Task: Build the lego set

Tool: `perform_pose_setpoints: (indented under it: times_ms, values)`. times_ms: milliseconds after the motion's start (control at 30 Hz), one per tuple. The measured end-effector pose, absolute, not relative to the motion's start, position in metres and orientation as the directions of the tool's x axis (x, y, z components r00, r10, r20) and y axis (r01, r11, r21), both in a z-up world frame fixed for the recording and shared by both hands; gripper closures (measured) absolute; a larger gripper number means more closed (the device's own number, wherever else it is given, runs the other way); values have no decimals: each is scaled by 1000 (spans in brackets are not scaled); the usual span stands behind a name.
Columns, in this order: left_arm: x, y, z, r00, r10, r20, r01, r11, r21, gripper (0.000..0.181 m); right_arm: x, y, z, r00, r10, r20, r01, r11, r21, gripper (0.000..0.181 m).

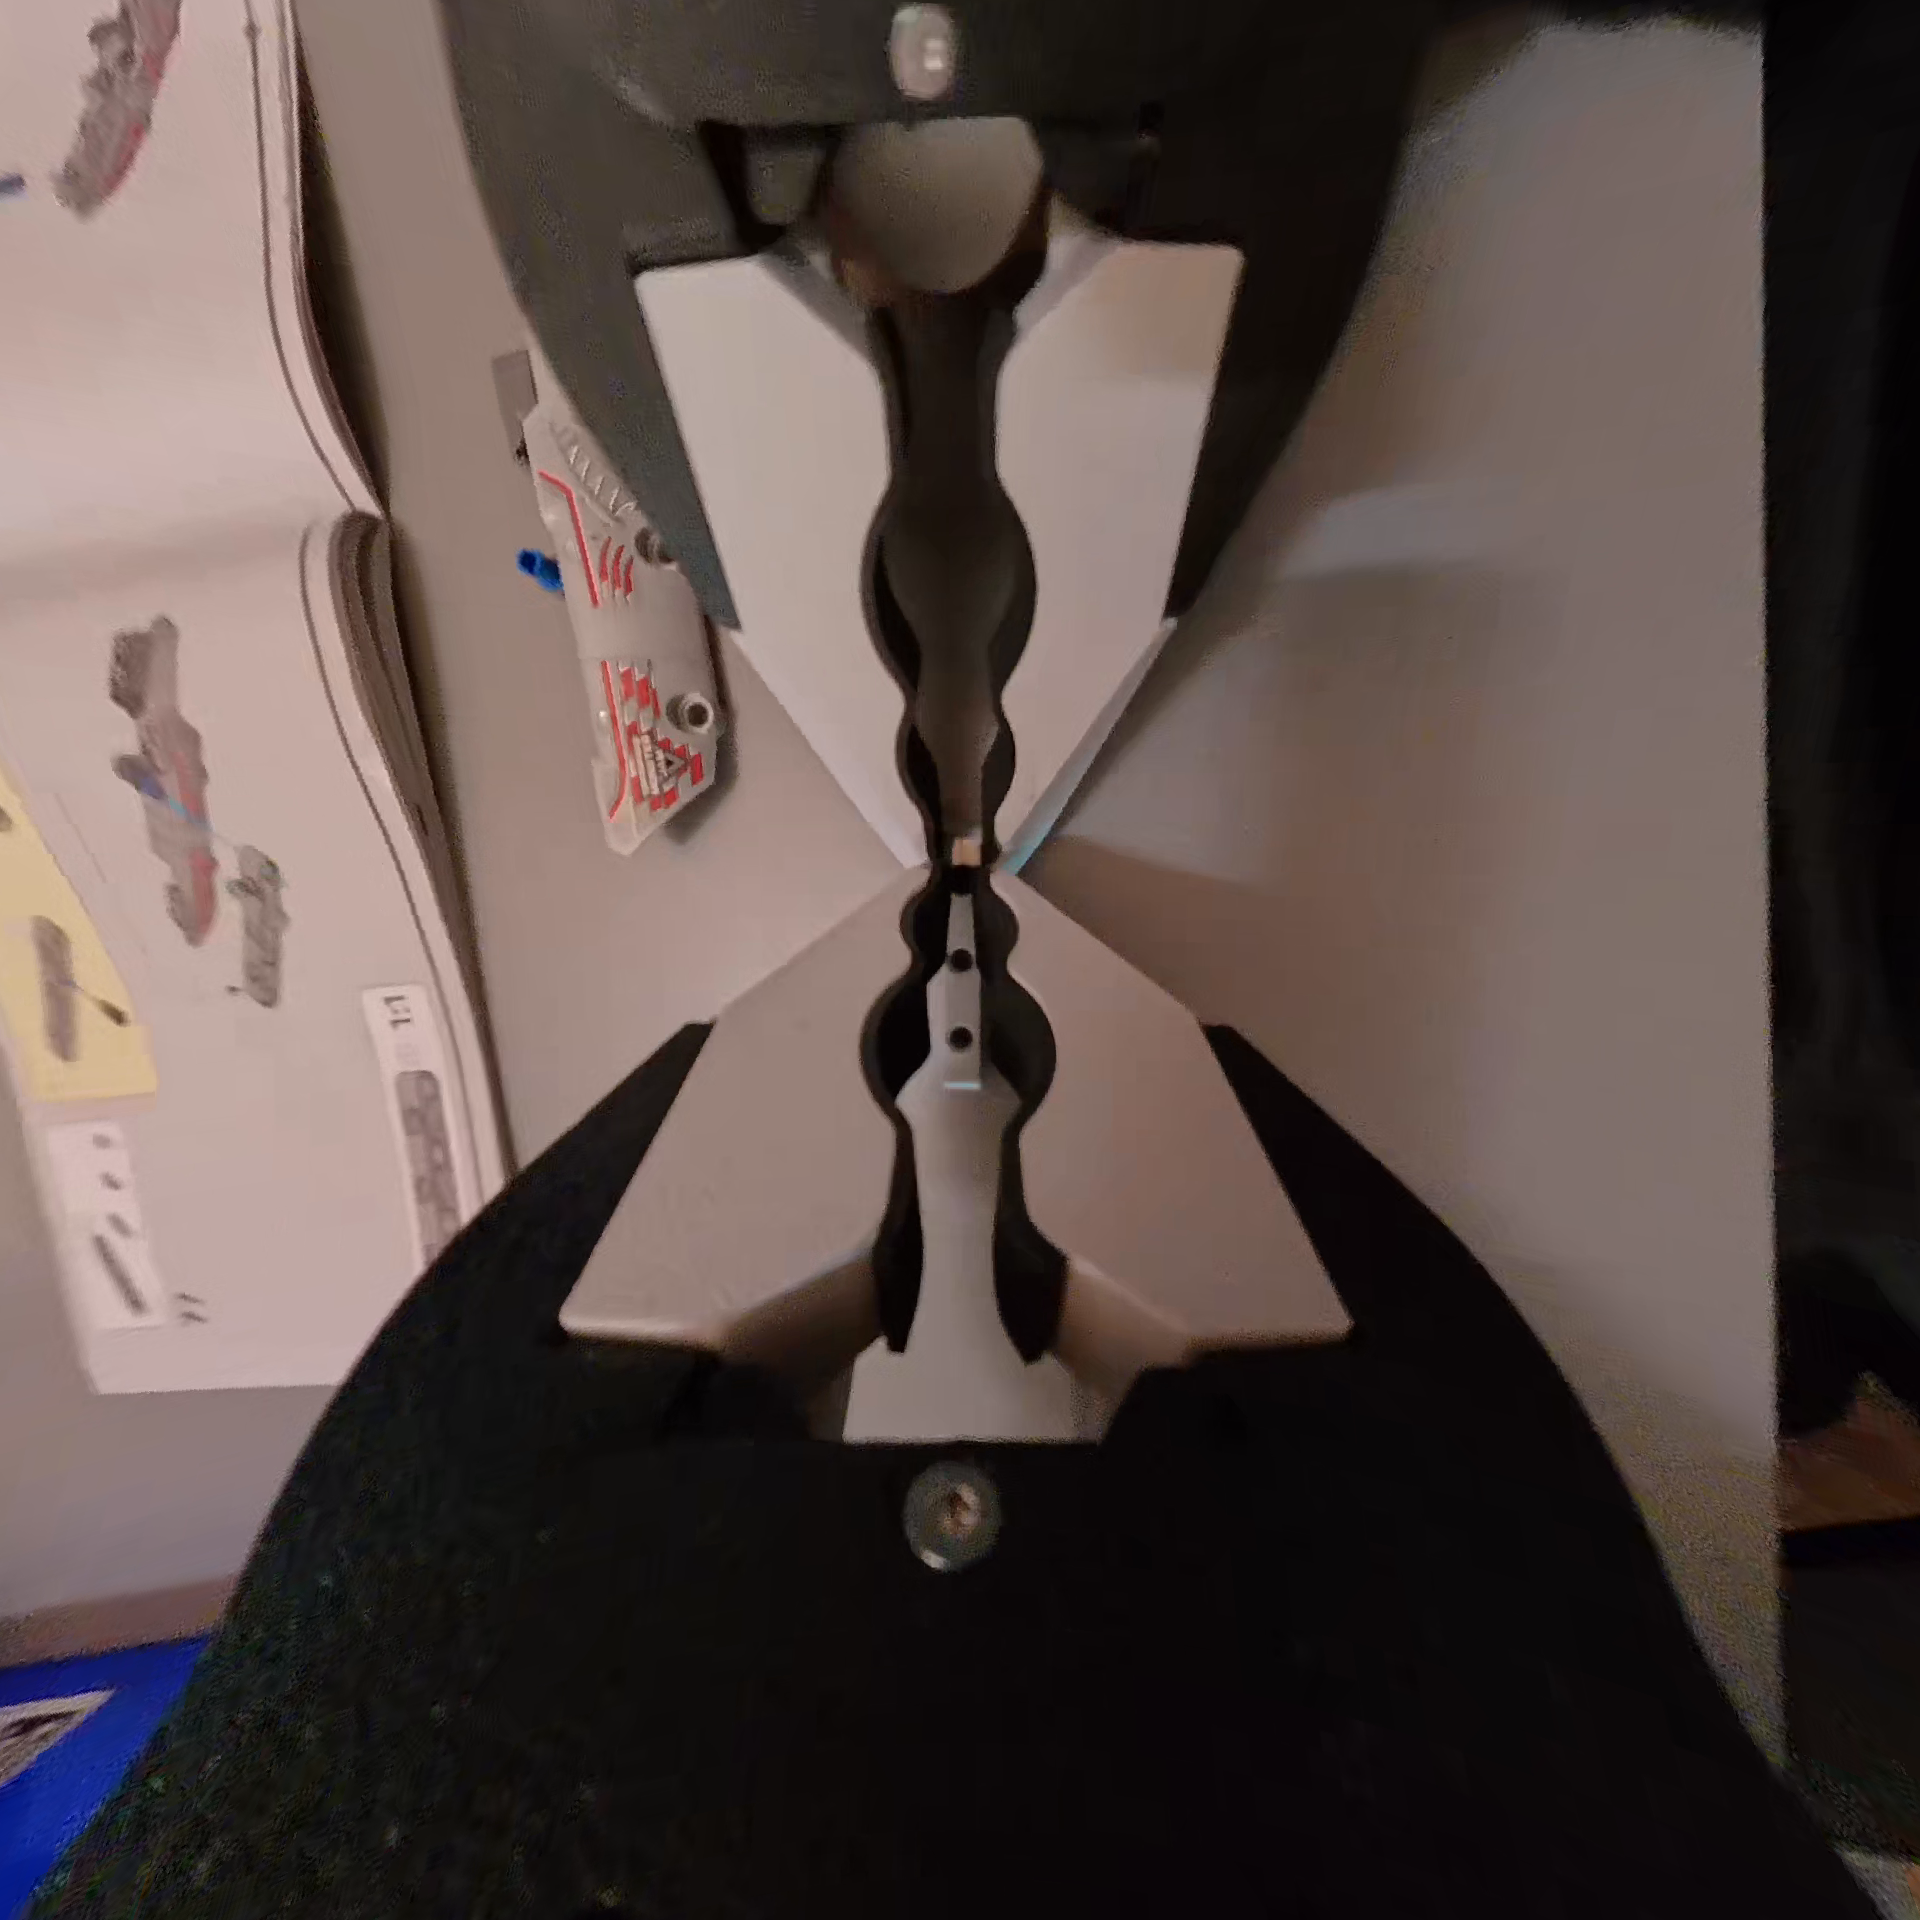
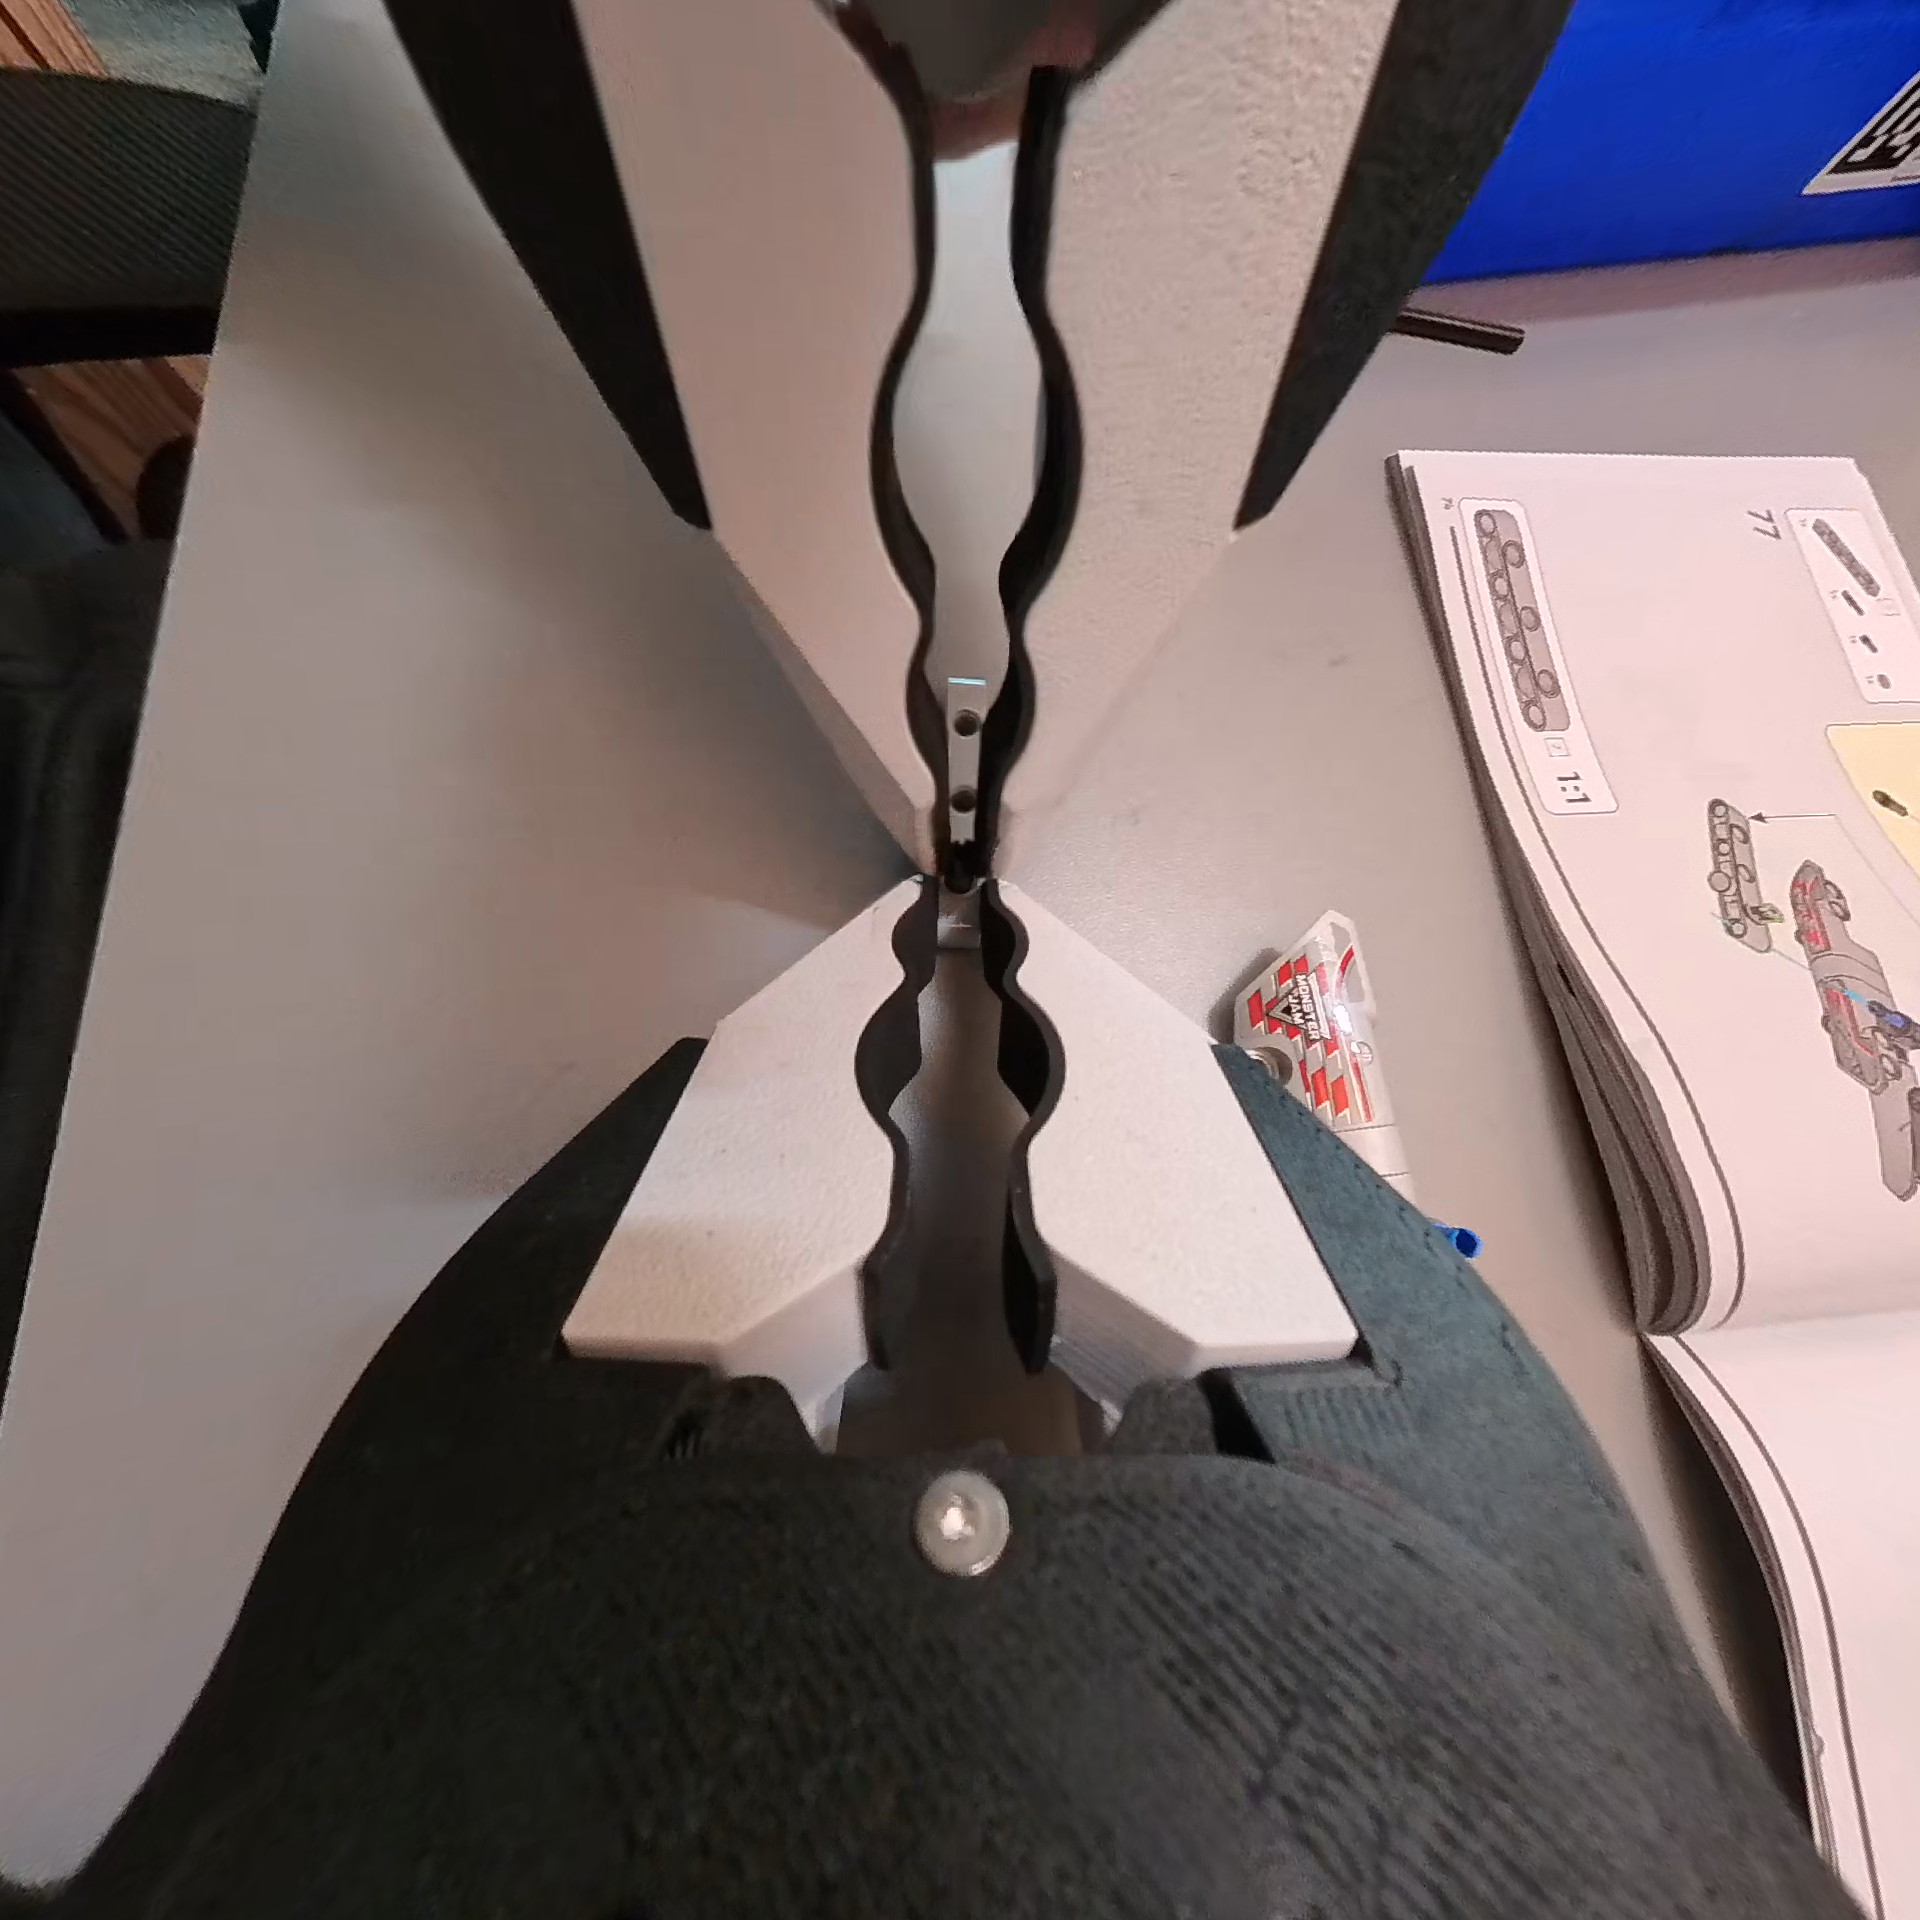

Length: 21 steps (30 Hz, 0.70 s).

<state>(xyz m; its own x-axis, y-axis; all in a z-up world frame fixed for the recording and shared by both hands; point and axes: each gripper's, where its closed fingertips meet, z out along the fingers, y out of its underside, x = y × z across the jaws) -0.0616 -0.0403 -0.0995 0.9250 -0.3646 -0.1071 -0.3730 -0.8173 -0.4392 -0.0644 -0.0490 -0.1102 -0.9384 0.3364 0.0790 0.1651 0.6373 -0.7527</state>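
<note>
My left gripper (image 1: 961, 899) is shut on a thin grey lego beam (image 1: 961, 1003) with round holes, which lies lengthwise between its jaws. My right gripper (image 2: 958, 904) is shut on a small grey lego piece (image 2: 956, 928) at its tips. The two grippers face each other tip to tip above the table, and the small piece (image 1: 966, 852) meets the end of the beam (image 2: 964, 758). The joint itself is hidden between the jaws. A grey lego body panel (image 1: 639, 665) with red and white stickers lies on the table beside the grippers, and it also shows in the right wrist view (image 2: 1320, 1029).
An open instruction booklet (image 1: 156, 727) (image 2: 1714, 935) lies beyond the panel. A small blue pin (image 1: 538, 569) (image 2: 1460, 1236) sits next to the panel. A blue box (image 2: 1662, 125) and a thin black rod (image 2: 1455, 327) are near the booklet. The table edge (image 1: 1766, 935) is close. The grippers are tip to tip, or close to it.
</note>
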Motion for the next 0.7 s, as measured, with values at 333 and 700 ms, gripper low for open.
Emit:
perform_pose_setpoints:
  times_ms: [333,700]
  values:
    - [-62,-40,-103,950,-303,-70,-305,-864,-400,180,-65,-49,-110,-939,337,73,169,636,-753,175]
    - [-59,-39,-108,964,-266,15,-227,-851,-474,180,-63,-46,-110,-936,347,63,183,631,-754,174]
